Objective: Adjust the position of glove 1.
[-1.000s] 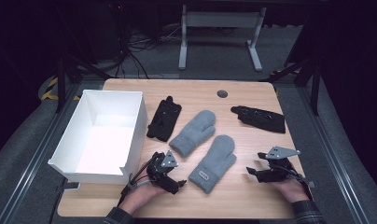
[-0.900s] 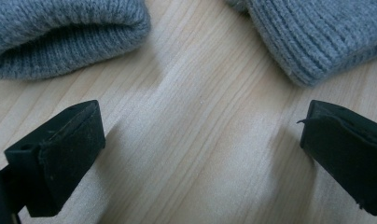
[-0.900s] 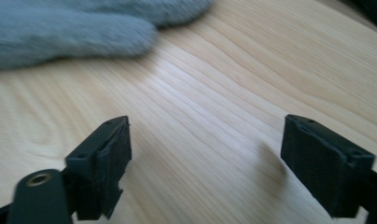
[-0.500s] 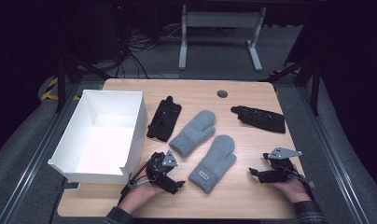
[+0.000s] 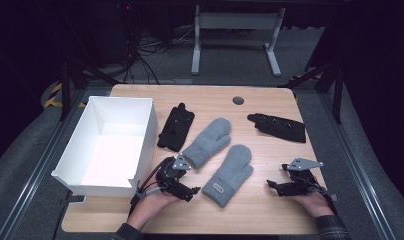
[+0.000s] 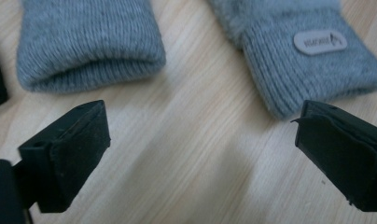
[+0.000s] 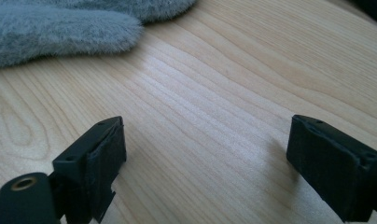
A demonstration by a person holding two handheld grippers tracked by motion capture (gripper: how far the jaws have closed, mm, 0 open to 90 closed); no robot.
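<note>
The left gripper (image 5: 182, 181) has its jaws wide apart with nothing between them. In the left gripper view it looks down at bare wood, with the knit cuffs of two grey mittens just ahead. The nearer grey mitten (image 5: 229, 174) lies just to its right, close but not touching. The farther grey mitten (image 5: 207, 141) lies just past it, and its cuff end is right by the gripper.

The right gripper (image 5: 280, 186) has just been opening its jaws. They stand wide with nothing between them, and it sits low over the wooden table (image 5: 270, 215), a little way from the nearer mitten.

I think the job is to put the gloves into the white box (image 5: 140, 137). If so, it has hardly begun: the box looks bare inside, and every glove lies on the table.

Count: two grey mittens. Two black gloves, one black glove (image 5: 176, 126) beside the box and another black glove (image 5: 278, 127) far to the right. One white box.
</note>
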